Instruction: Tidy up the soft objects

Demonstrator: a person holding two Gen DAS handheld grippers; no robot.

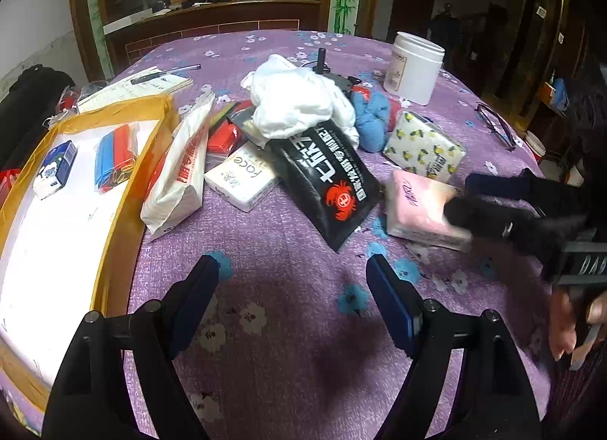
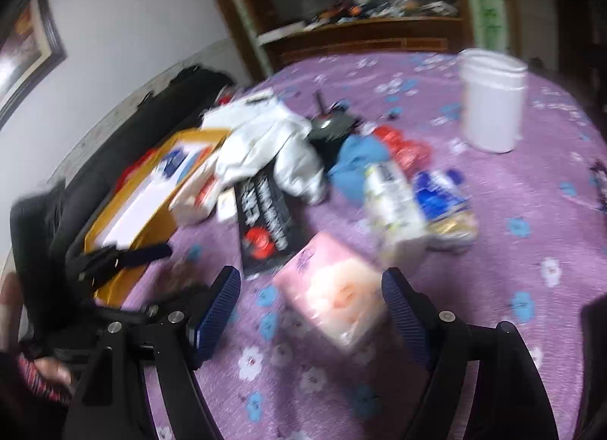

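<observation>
A pink tissue pack (image 1: 421,208) lies on the purple flowered tablecloth (image 1: 288,311); in the blurred right wrist view the pack (image 2: 334,296) sits between my open right gripper's (image 2: 311,311) fingers, not clamped. That gripper (image 1: 463,193) shows in the left wrist view at the pack's right end. My left gripper (image 1: 292,288) is open and empty over bare cloth. Beyond lie a black crab-logo pouch (image 1: 326,178), white cloth (image 1: 299,102), blue yarn (image 1: 371,117), a lemon-print tissue pack (image 1: 425,148), a white "face" pack (image 1: 242,178) and a long white tissue pack (image 1: 182,170).
A yellow-rimmed box (image 1: 125,189) at the left holds a small blue-white pack (image 1: 57,167) and red and blue items (image 1: 115,155). A white jar (image 1: 413,68) stands at the back right, glasses (image 1: 497,125) on the right, a notepad with pen (image 1: 151,83) at the back left.
</observation>
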